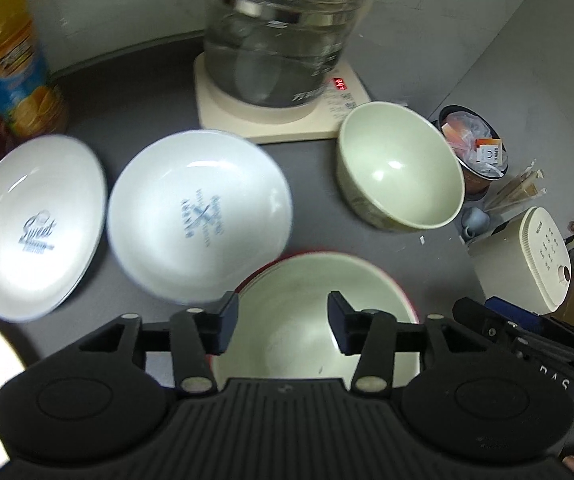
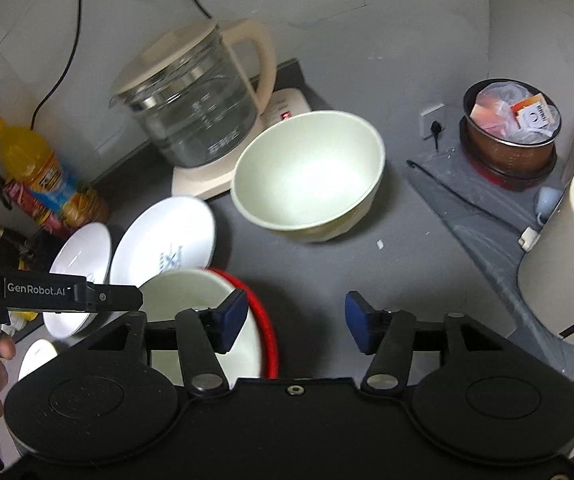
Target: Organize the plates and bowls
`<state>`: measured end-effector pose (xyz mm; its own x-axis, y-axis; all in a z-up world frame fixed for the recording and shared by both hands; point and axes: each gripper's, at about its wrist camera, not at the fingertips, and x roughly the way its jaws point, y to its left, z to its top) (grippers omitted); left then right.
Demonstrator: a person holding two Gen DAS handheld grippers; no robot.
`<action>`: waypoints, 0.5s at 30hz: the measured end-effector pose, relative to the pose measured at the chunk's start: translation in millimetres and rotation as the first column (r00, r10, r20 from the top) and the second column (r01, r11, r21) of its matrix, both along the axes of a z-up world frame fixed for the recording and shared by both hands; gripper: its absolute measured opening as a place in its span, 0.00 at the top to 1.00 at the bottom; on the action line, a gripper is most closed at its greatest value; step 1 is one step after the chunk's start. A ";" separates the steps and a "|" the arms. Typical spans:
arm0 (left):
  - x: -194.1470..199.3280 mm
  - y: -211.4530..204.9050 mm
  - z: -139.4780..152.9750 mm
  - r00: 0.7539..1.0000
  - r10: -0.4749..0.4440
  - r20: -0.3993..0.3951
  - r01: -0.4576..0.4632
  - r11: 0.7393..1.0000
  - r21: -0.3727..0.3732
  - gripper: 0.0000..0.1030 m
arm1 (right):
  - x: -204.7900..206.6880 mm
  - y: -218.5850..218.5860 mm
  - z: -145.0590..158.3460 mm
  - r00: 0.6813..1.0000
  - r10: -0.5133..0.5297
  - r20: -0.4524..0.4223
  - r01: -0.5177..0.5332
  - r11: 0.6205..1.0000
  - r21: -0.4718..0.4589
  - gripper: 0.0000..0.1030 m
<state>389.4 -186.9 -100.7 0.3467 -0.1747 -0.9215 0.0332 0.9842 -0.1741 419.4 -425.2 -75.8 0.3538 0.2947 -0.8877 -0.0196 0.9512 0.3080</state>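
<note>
Grey counter point(image 1: 147, 92), "Sweet" plate point(image 1: 35, 228)

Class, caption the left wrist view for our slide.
Open left gripper above a red-rimmed bowl, two white plates beyond.

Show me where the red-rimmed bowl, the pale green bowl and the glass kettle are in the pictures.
red-rimmed bowl point(image 1: 303, 320): left wrist view, on its inner floor between the fingers.
pale green bowl point(image 2: 307, 172): right wrist view, on its inner wall.
glass kettle point(image 2: 191, 120): right wrist view, on its clear glass body.
</note>
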 end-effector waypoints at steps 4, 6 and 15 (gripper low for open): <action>13.3 -16.2 -1.9 1.000 -0.007 0.006 0.007 1.000 0.004 0.47 | 10.8 -14.0 -4.6 1.000 -0.026 -0.001 0.026 1.000 0.008 0.44; 20.2 -23.3 -4.2 1.000 -0.010 0.007 0.010 1.000 0.004 0.46 | 17.1 -19.8 -7.4 0.999 -0.036 0.001 0.036 0.999 0.007 0.43; 58.8 -46.1 -17.2 1.000 0.024 0.010 -0.024 1.000 -0.008 0.45 | 49.1 -35.8 -26.6 0.999 -0.043 -0.010 0.043 0.999 0.013 0.43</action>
